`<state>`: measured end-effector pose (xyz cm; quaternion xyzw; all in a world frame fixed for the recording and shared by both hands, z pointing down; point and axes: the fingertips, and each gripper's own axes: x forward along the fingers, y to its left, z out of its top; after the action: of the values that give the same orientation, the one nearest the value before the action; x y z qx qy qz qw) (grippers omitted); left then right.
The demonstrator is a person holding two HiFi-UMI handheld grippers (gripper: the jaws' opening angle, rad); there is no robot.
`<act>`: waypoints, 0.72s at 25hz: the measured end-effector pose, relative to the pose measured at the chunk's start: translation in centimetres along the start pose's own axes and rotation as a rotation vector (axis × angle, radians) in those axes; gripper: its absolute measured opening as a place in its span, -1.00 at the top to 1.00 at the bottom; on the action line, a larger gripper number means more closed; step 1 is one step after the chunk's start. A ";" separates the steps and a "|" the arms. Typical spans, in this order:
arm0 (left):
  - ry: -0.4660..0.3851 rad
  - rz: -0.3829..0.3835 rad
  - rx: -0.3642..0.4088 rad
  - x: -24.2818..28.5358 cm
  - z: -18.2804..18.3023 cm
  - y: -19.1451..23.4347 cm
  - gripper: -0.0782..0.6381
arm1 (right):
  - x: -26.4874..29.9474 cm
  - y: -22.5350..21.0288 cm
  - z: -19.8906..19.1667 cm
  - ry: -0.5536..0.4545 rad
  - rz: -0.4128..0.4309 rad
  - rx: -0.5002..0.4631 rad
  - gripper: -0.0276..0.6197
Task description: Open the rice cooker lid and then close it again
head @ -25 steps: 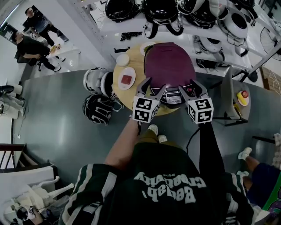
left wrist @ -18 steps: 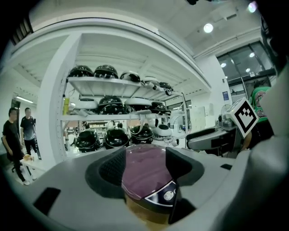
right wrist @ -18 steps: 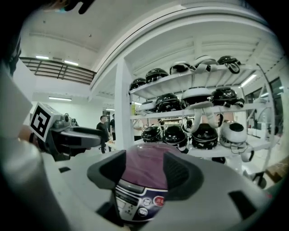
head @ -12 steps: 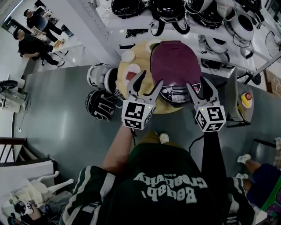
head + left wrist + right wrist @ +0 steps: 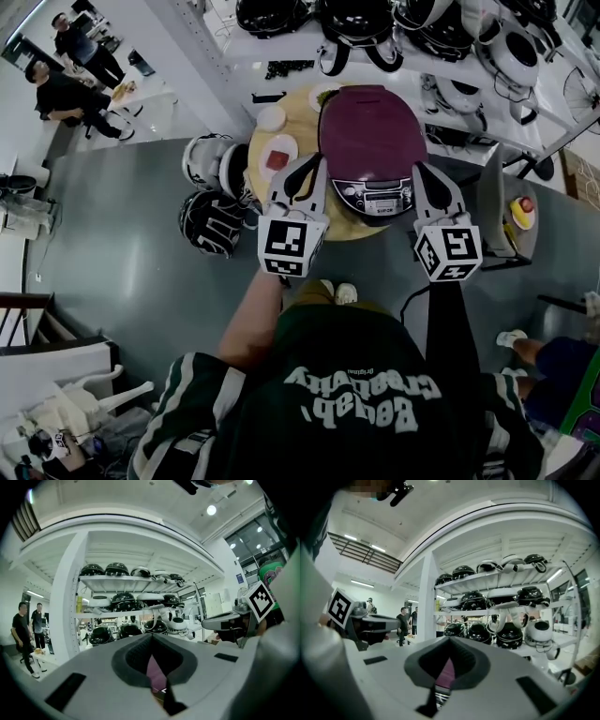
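The left gripper [image 5: 308, 165] and right gripper [image 5: 422, 171] have just closed, and their jaws are together with nothing between them. A moment ago both were wide open. They sit one on each side of the cooker [image 5: 367, 127]. It stands on the table [image 5: 352, 232], lid down.

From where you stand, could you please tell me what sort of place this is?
Probably a lab or workshop, not a kitchen: white shelving loaded with helmets, a rice cooker on a small round table, and other people in the background.
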<state>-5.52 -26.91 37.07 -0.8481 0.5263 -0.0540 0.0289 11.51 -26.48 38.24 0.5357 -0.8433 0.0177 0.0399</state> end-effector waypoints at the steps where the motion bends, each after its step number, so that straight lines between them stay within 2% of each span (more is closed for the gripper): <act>1: 0.001 0.001 -0.005 0.0 0.0 -0.1 0.78 | -0.2 -0.1 0.1 -0.008 -0.003 -0.004 0.91; 7: 0.004 0.001 -0.020 0.0 0.1 -0.3 0.78 | -0.7 -0.6 -0.1 0.009 -0.036 -0.063 0.91; 18: 0.010 -0.006 0.007 0.4 0.1 -0.6 0.78 | -1.0 -1.3 -0.5 0.023 -0.051 -0.053 0.91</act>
<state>-4.80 -27.04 37.04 -0.8493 0.5236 -0.0599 0.0291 13.13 -26.13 38.60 0.5554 -0.8291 0.0004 0.0641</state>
